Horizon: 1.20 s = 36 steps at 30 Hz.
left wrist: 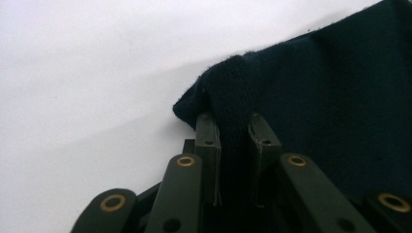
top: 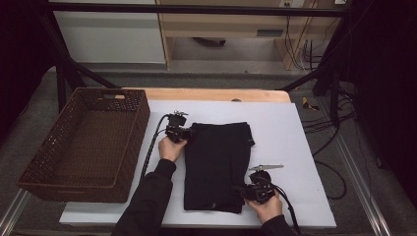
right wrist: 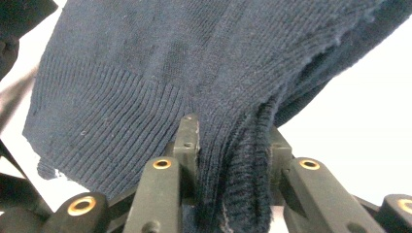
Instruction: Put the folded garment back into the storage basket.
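— where's the folded dark navy knit sweater (top: 216, 164)?
— mid-bench on the white sheet (top: 300, 147), toward its near edge, right of the brown woven basket (top: 86, 142).
— and the grippers?
— left gripper (left wrist: 232, 145) clenched on its far left corner, right gripper (right wrist: 228, 160) clenched on the near right ribbed hem.

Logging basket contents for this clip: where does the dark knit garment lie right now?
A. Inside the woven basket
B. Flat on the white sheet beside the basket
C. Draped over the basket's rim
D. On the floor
B: the high view shows the dark knit garment folded on the white sheet, apart from the woven basket.
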{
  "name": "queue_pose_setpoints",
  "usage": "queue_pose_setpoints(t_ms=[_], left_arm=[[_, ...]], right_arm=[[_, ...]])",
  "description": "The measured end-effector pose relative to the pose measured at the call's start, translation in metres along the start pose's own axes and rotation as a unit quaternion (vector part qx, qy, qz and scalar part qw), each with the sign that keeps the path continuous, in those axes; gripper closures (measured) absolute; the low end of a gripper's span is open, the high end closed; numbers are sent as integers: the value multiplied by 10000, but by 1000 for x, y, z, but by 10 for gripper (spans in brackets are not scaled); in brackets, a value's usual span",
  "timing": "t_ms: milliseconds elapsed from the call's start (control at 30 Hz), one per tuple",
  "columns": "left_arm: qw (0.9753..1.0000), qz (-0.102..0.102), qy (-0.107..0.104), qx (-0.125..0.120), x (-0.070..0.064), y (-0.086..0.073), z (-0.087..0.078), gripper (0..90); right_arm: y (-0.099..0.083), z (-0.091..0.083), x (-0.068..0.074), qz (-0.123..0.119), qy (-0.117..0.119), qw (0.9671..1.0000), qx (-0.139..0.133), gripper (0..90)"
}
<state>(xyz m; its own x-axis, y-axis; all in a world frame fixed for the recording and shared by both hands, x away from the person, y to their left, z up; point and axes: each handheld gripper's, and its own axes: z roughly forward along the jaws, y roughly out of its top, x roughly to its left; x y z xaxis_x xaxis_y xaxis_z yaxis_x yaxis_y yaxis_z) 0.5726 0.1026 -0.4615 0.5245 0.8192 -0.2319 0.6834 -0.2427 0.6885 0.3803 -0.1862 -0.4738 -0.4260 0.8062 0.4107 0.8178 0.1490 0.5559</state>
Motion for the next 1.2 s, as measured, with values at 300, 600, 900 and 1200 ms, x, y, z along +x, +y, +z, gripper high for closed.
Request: queue_pose_setpoints(t_ms=[300, 600, 900, 1200], left_arm=[[9994, 131, -129, -293, -7, 5, -15, 777], [9979, 206, -210, -585, -14, 10, -28, 785], [9956, 407, -278, -793, -25, 18, -44, 791], [9939, 557, -288, -904, -36, 26, -54, 794]], right_arm=[[2, -2, -4, 101, 102, 9999, 36, 707], [2, -4, -4, 121, 91, 9999, 31, 708], [1, -5, -4, 168, 100, 9998, 20, 707], [1, -6, -5, 179, 116, 9998, 8, 708]])
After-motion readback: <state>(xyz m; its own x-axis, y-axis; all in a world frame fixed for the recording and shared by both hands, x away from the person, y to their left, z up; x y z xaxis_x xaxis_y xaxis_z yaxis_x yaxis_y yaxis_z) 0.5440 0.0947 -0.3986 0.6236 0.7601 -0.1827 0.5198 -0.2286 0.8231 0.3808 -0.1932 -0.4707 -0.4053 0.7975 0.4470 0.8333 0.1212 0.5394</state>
